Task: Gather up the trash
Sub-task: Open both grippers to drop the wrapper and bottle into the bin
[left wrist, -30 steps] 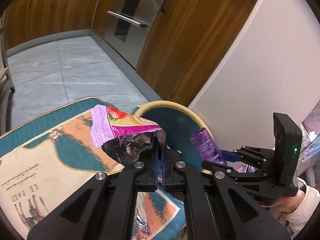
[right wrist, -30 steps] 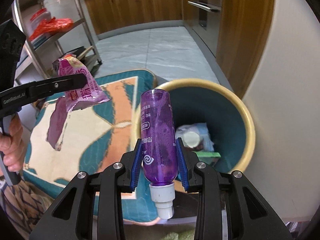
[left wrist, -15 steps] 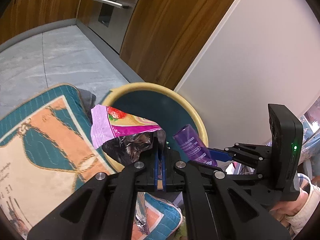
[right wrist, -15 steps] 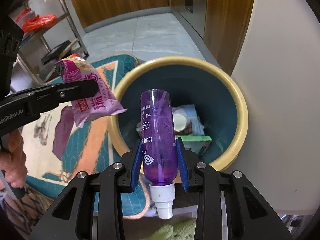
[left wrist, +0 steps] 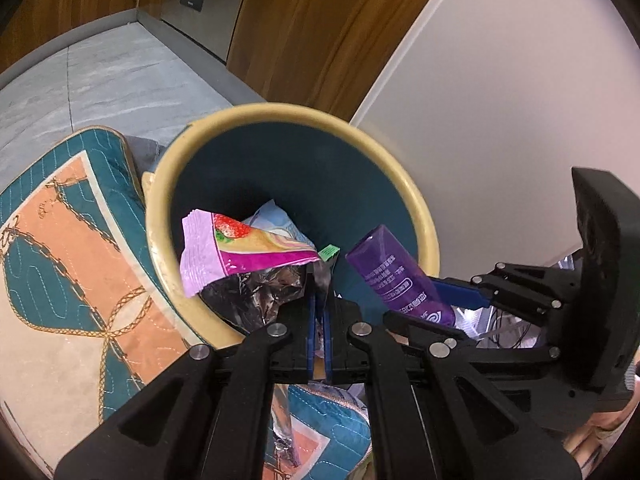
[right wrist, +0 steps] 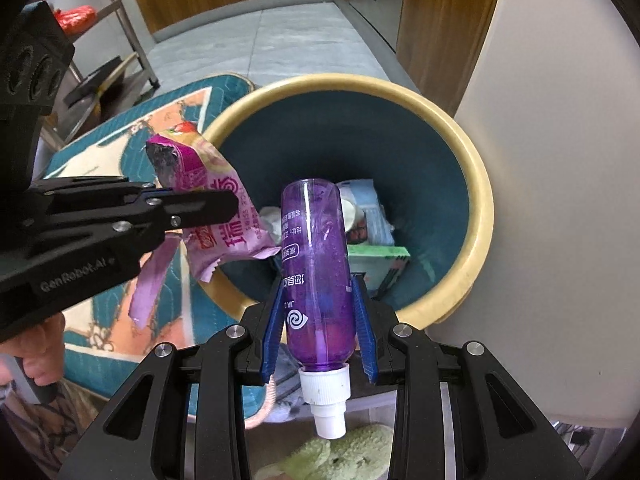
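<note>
My left gripper [left wrist: 319, 300] is shut on a pink snack wrapper [left wrist: 240, 252] with a foil inside, held over the near rim of the round bin [left wrist: 288, 114]. The wrapper [right wrist: 224, 208] and left gripper [right wrist: 224, 204] also show in the right wrist view. My right gripper [right wrist: 318, 300] is shut on a purple plastic bottle [right wrist: 316, 256], white cap toward me, its base over the bin's [right wrist: 480, 200] mouth. The bottle [left wrist: 396, 276] shows in the left view too. Several pieces of trash [right wrist: 372, 224] lie in the bin's bottom.
The bin has a yellow rim and teal inside and stands against a white wall [left wrist: 500, 120]. A teal and orange rug [left wrist: 60, 260] lies to its left. Wooden cabinets [left wrist: 312, 28] and a metal rack [right wrist: 120, 32] stand beyond. A green plush thing [right wrist: 340, 456] lies below my right gripper.
Both grippers have moved forward and over the bin with their loads. The wrapper, earlier over the rug, now hangs over the bin's near rim. Both grips are unchanged.
</note>
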### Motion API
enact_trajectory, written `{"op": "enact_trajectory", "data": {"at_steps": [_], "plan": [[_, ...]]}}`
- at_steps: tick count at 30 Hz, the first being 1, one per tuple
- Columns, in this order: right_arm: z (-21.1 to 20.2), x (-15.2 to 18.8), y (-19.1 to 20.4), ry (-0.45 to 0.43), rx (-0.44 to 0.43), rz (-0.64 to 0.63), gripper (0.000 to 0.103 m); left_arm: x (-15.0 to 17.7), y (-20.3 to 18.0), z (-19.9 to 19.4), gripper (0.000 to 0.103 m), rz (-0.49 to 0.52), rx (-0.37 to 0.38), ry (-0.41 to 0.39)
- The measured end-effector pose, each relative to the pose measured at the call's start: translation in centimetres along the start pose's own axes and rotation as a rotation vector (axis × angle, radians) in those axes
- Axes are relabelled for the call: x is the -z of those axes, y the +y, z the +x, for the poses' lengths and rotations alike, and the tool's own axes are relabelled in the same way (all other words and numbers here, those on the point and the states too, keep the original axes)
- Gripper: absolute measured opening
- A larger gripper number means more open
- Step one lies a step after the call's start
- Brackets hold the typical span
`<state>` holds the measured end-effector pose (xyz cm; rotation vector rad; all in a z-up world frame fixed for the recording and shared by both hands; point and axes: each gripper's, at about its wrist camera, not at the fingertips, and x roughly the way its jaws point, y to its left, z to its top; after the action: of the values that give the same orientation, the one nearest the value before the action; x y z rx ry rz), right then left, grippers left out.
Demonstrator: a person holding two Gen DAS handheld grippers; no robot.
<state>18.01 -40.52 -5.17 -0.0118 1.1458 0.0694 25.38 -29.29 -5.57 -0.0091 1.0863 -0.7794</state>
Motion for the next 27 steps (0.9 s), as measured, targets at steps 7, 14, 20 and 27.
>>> {"op": "enact_trajectory", "data": {"at_steps": [7, 14, 20, 27], "plan": [[1.0, 0.0, 0.0, 0.031, 0.010, -0.004, 0.035, 0.2, 0.2, 1.5, 0.002, 0.005, -0.007, 0.032], [0.7, -0.4, -0.5, 0.022, -0.001, 0.038, 0.035, 0.3, 0.2, -0.1, 0.010, 0.007, 0.011, 0.010], [0.1, -0.4, -1.3, 0.006, -0.012, 0.077, 0.035, 0.1, -0.1, -1.9, 0.015, 0.021, 0.011, -0.020], [-1.2, -0.7, -1.6, -0.034, -0.023, 0.103, 0.035, -0.2, 0.8, -4.5, 0.035, -0.010, 0.012, -0.071]]}}
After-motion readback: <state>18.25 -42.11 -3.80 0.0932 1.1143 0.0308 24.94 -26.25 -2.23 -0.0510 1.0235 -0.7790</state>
